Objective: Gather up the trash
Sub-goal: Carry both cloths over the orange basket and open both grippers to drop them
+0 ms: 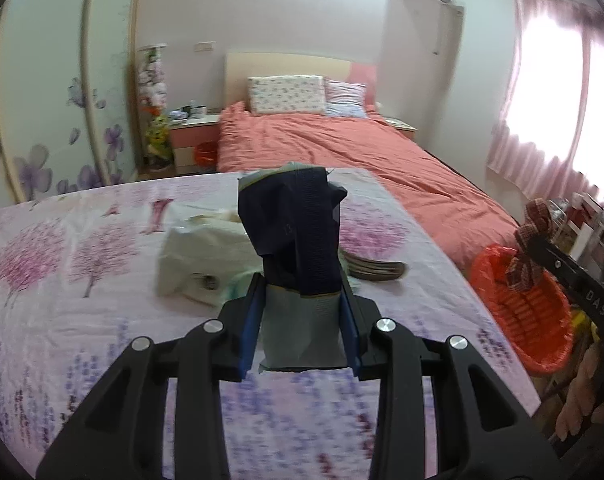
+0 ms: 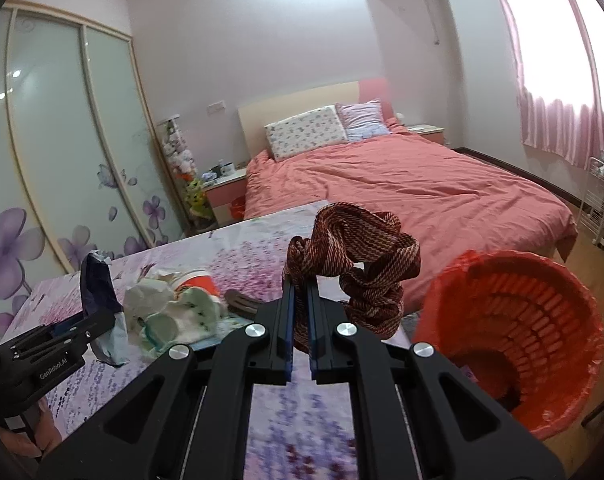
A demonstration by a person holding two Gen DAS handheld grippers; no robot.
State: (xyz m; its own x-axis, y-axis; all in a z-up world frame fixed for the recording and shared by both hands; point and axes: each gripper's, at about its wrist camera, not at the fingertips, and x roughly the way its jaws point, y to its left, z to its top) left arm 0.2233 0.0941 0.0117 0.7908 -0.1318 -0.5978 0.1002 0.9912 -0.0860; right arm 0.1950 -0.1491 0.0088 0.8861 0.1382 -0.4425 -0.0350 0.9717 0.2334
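Basket [image 2: 542,320] hangs just off the desk's [image 2: 229,264] right edge, nearest the right gripper [image 2: 299,316] pinching striped cloth [image 2: 362,264], while the left gripper [image 1: 302,312] clamps dark packaging [image 1: 297,232].

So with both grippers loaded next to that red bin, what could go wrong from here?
The striped strap hangs in loose loops from the right gripper; a loop could catch on the red bin's rim and drape outside. The dark wrapper stands tall in the left gripper, held only at its base, so it might slip out. The bin sits off the table's edge, so drops may hit the floor.
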